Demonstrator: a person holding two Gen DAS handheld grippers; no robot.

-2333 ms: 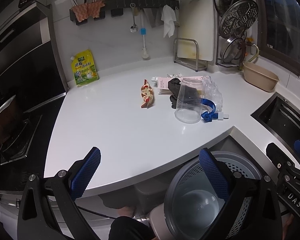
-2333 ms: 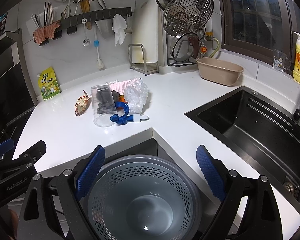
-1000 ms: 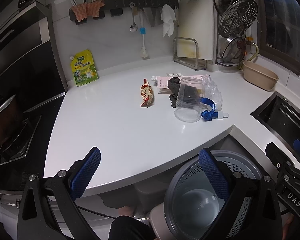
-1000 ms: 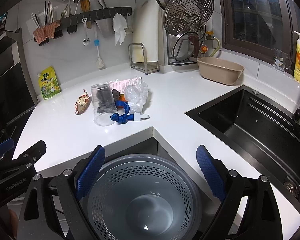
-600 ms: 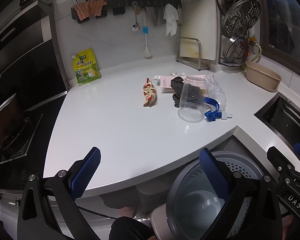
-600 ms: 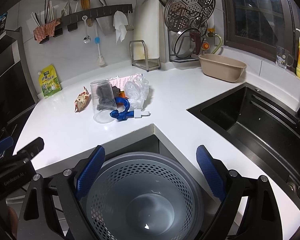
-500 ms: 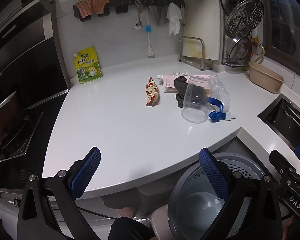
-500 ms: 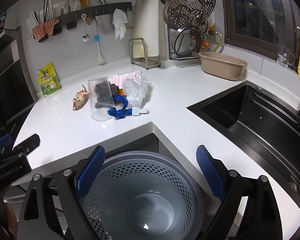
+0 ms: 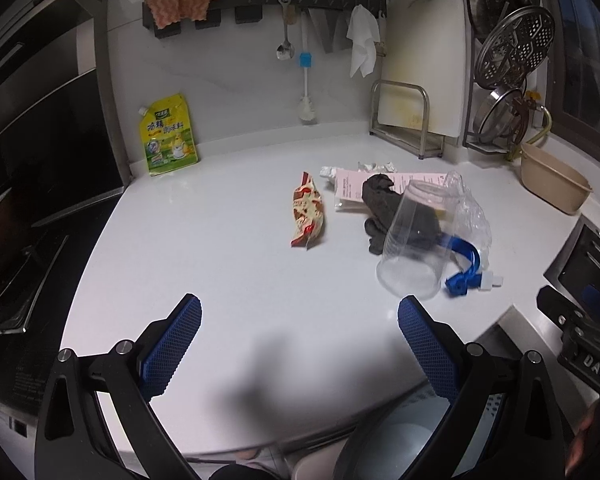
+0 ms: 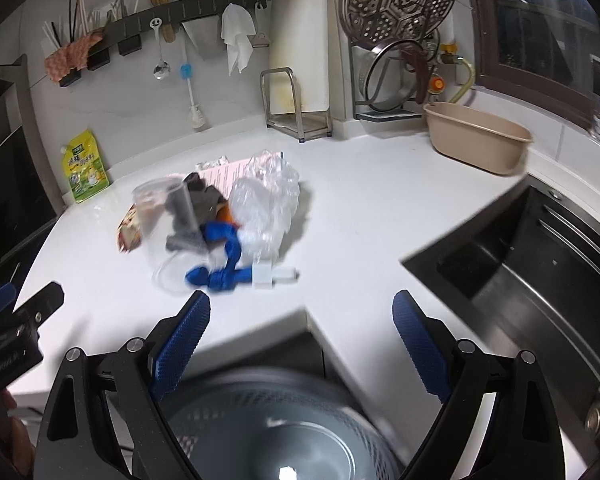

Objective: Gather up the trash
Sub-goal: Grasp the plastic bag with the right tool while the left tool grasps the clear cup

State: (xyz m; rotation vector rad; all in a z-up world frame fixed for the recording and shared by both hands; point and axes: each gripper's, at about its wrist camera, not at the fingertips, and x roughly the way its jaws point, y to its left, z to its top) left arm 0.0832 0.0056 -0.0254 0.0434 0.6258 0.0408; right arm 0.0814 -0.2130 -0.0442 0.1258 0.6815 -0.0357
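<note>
Both grippers approaching trash pile; left gripper [image 9: 298, 340] fingers spread, empty; right gripper [image 10: 302, 334] likewise; clear plastic cup [image 9: 414, 246] ahead-right of left fingers; straddling rim advisable; perforated bin [image 10: 276, 428] waiting beneath right fingers.

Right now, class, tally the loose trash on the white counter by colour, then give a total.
Clear: 2, overturned clear plastic cup, crumpled clear plastic bag
Red-patterned: 1, snack wrapper
Dark: 1, crumpled cloth
Blue: 1, knotted strap
Pink: 1, paper sheet
Total: 6
</note>
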